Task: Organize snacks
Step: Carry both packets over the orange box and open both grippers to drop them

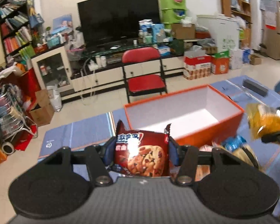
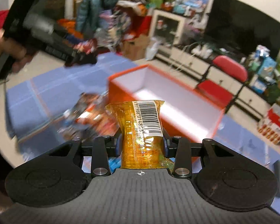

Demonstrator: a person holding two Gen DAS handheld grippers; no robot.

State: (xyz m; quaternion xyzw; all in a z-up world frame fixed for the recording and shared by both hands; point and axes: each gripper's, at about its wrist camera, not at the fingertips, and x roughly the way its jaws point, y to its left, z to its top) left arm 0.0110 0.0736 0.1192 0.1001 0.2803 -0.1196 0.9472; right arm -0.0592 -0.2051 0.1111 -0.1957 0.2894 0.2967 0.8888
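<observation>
My left gripper (image 1: 140, 149) is shut on a dark red chocolate-chip cookie packet (image 1: 141, 153), held upright above the blue mat. Just beyond it stands an orange box (image 1: 186, 130) with a white inside, open and with nothing in it. My right gripper (image 2: 141, 145) is shut on a yellow snack packet (image 2: 140, 130) with a barcode label, pinched at its middle. That packet (image 1: 263, 121) and the right gripper also show at the right edge of the left wrist view. The orange box (image 2: 121, 85) lies ahead of the right gripper. More snack packets (image 2: 87, 115) lie blurred on the mat, left of the box.
Blue mats (image 1: 80, 130) cover the floor under the box. A red folding chair (image 1: 143, 71) stands behind it, in front of a TV stand with a large television (image 1: 119, 16). A person's hand (image 2: 15, 56) holds the left gripper. A dark block (image 1: 254, 87) lies on the far mat.
</observation>
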